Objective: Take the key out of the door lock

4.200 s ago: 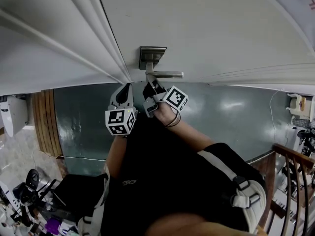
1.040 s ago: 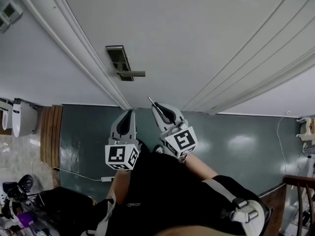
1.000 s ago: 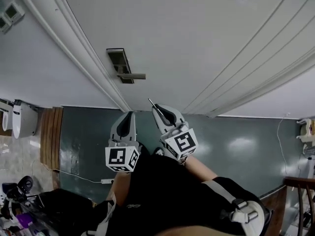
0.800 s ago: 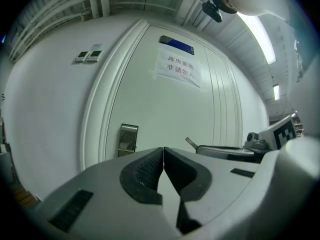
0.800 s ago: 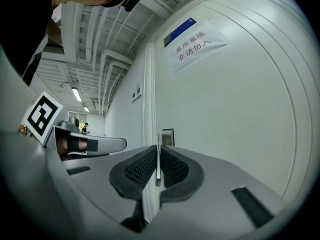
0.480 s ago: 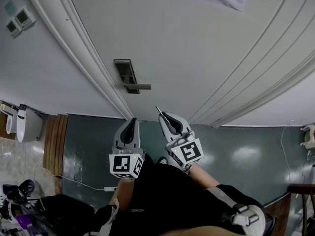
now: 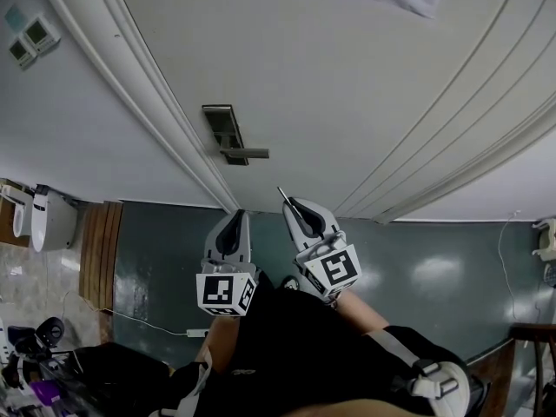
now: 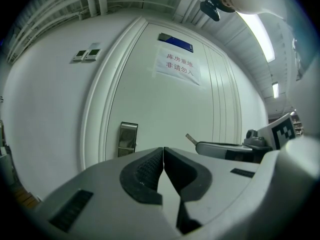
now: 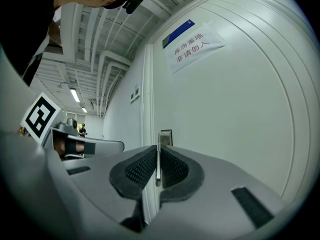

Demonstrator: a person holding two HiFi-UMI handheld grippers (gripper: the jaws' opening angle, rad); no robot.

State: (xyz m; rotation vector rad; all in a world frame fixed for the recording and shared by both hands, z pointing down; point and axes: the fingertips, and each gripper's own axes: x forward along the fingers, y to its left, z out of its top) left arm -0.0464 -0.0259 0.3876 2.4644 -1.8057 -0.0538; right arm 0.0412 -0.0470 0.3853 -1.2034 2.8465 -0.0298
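Even, soft indoor light, no hard shadows. Ceiling strip light [image 8: 256, 31] blown out at 2 o'clock in left gripper view; dimmer strips [image 9: 76, 95] at 9 o'clock in right gripper view. Glossy floor [image 7: 156, 250] has pale glare at 4 o'clock, head view. Gripper views fisheye, dark corners, foreground soft; door [image 7: 347, 85] lines bow.

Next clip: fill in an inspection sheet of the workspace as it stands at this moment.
Surface: white door, paper notice on it.
Job's things: key out of the lock plate, held clear of it.
Clutter: dark equipment, lower left of the head view.
Grippers: right gripper shut on the key; left gripper shut, empty.
Cables: white cable on the green floor.
Surroundings: wall switches left of the door; wooden floor strip.
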